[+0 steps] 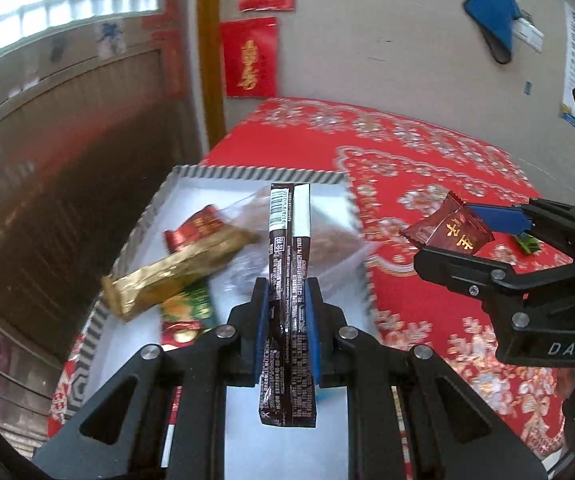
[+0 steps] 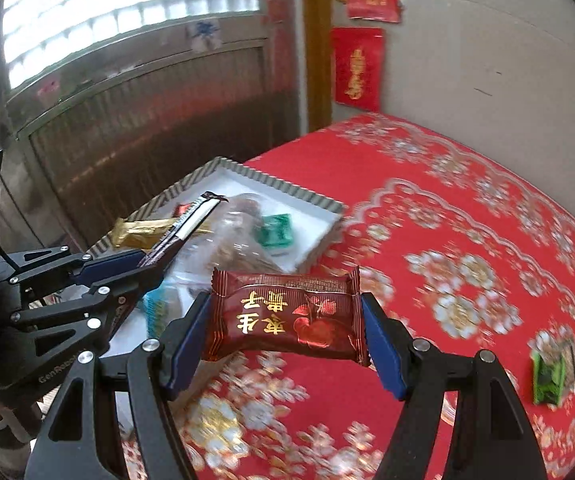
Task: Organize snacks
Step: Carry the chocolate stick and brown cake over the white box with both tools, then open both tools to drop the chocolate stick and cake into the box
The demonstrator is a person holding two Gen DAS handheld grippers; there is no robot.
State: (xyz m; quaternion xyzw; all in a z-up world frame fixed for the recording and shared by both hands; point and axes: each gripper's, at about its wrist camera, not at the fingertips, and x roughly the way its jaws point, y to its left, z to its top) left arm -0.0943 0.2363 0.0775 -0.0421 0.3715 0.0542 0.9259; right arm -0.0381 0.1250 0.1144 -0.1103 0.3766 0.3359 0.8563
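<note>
Left wrist view: I note left gripper (image 1: 286,312) clamped tight on dark brown snack stick pack (image 1: 287,280), held over striped-rim white tray (image 1: 255,173) holding gold bar (image 1: 175,272). Right gripper (image 2: 287,320) grips maroon candy packet (image 2: 287,316) above red floral tablecloth (image 2: 467,220). Green candy (image 2: 549,374) lies on cloth, well apart from tray.

A dark brown snack bar (image 1: 287,300) with a white stripe and barcode stands on edge above the white tray (image 1: 247,178), which sits at the bench's left edge holding a gold packet (image 1: 175,276), green packets and clear bags. A dark red packet (image 2: 287,316) with gold lettering hangs level over the red cloth. A small green candy (image 2: 549,376) lies near the right edge.
</note>
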